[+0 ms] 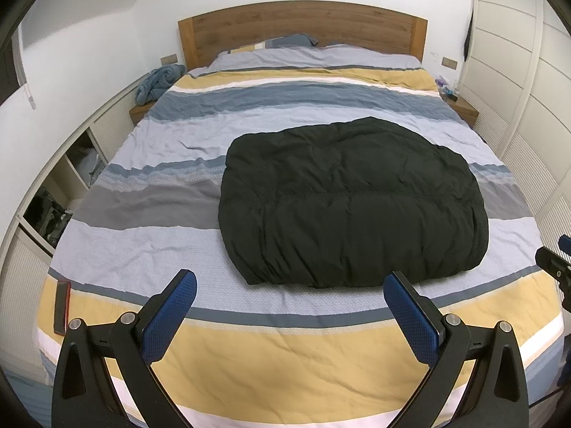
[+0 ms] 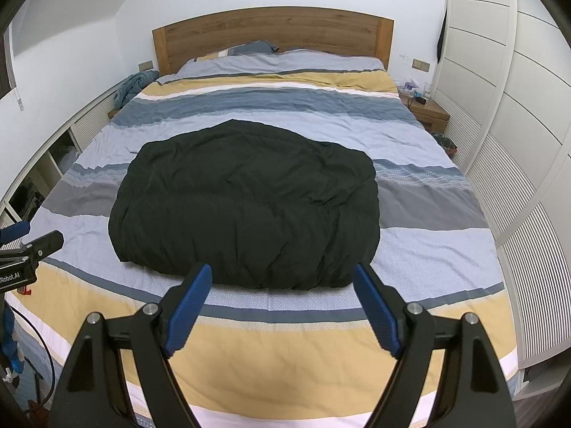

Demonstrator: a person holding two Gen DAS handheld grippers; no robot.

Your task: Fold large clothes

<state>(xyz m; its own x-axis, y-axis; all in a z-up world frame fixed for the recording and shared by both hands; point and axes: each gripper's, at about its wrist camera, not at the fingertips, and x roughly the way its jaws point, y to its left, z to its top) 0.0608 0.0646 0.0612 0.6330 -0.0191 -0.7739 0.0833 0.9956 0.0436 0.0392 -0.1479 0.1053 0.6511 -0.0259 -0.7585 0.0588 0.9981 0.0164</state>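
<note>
A large black padded garment (image 1: pixel 351 203) (image 2: pixel 246 207) lies folded into a thick rounded bundle in the middle of the striped bed (image 1: pixel 249 342) (image 2: pixel 285 349). My left gripper (image 1: pixel 289 281) hangs open over the bed's near part, short of the bundle's front left corner, nothing between its blue pads. My right gripper (image 2: pixel 282 274) is open too, its fingertips just in front of the bundle's near edge and holding nothing. Each gripper shows at the edge of the other's view: the right gripper (image 1: pixel 556 267) at the far right, the left gripper (image 2: pixel 28 246) at the far left.
A wooden headboard (image 1: pixel 303 28) and pillows stand at the far end. A blue cloth (image 1: pixel 158 80) lies on the left bedside shelf. A nightstand (image 2: pixel 428 114) with small items is at the right, white wardrobes (image 2: pixel 517 142) beyond. A dark flat object with a red edge (image 1: pixel 61 306) lies at the bed's left edge.
</note>
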